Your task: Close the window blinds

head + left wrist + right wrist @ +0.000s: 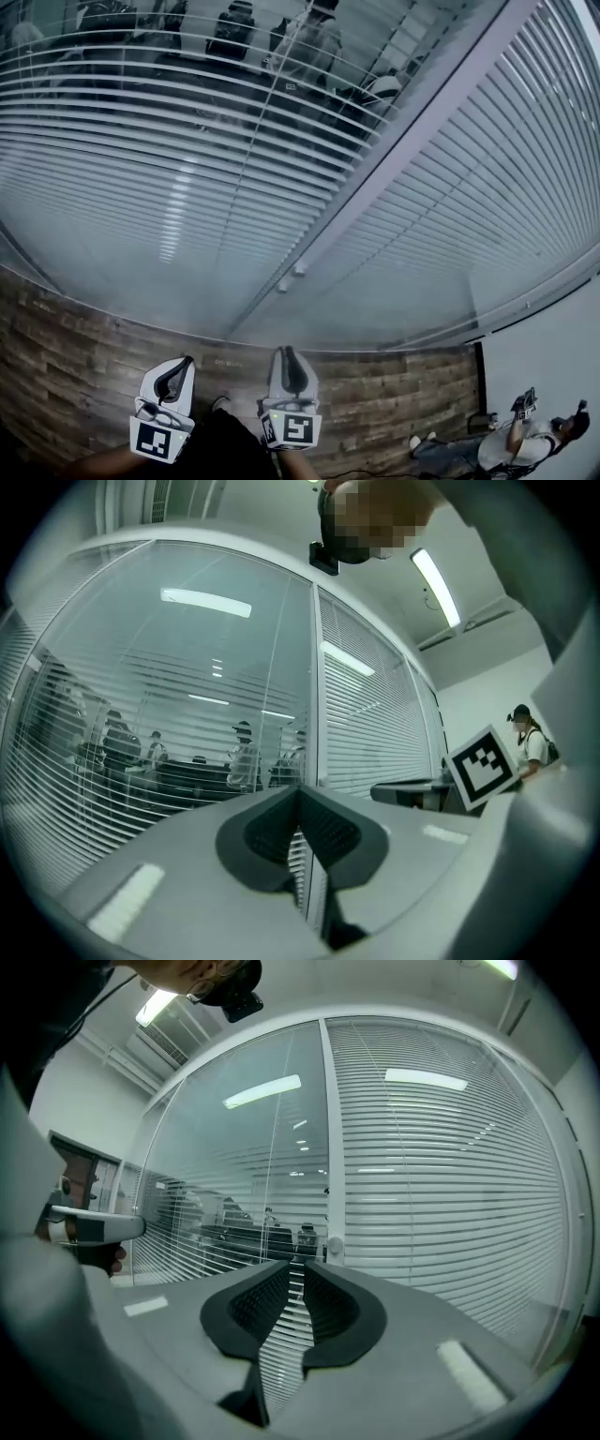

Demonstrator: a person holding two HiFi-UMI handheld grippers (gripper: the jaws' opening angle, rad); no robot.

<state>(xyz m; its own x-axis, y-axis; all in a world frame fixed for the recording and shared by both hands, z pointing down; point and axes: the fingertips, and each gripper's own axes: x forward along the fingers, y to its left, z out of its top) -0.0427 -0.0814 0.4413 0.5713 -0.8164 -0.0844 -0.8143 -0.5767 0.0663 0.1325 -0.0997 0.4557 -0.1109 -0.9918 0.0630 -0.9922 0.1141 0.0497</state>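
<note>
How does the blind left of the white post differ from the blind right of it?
The left blind has its slats turned open, so people show through; the right blind has its slats shut and hides what is behind. The left blind looks dark and see-through, the right blind pale and solid. Both are horizontal slat blinds flanking the white post.

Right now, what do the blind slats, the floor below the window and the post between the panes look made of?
Blind slats: thin pale metal or plastic, light glints along them.
Floor: matte wood-look planks, grain and seams show; maybe laminate.
Post: smooth white, likely painted metal.
</note>
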